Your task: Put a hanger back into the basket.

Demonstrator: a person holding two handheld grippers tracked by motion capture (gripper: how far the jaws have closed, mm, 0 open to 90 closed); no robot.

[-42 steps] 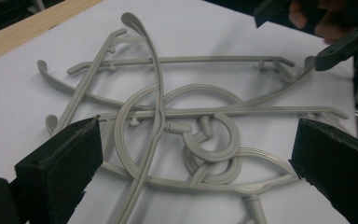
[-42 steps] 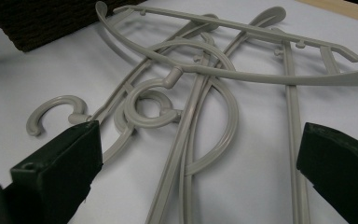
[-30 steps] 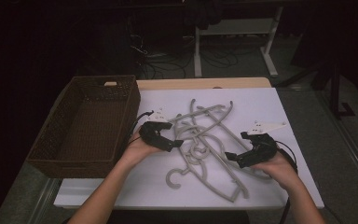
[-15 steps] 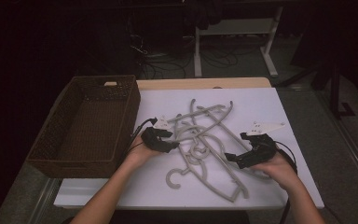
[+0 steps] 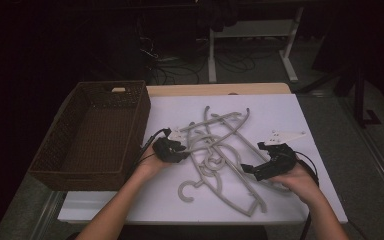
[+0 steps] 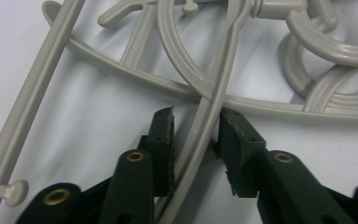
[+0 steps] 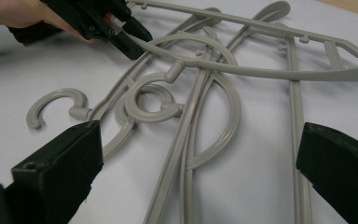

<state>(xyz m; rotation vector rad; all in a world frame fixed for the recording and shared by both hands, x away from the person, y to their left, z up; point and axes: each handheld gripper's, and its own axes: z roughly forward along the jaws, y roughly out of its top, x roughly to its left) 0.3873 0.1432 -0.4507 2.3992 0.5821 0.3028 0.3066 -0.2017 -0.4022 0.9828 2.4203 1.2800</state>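
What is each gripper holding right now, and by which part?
The left gripper straddles one grey hanger's thin arm, jaws not yet clamped. The right gripper is wide open, holding nothing.

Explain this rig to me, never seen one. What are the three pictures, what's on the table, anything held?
No robot here: a person holds a hand-held two-jaw gripper in each hand. The high view looks down on the table from above the person. There the left gripper and the right gripper both sit at a tangle of grey plastic hangers on a white table, with a brown wicker basket on the left. The other two pictures come from a camera on each gripper, looking along its black jaws. In the left gripper view, the jaws straddle one hanger arm, with a gap on one side, so not clamped yet. In the right gripper view, the jaws stand wide open, holding nothing.
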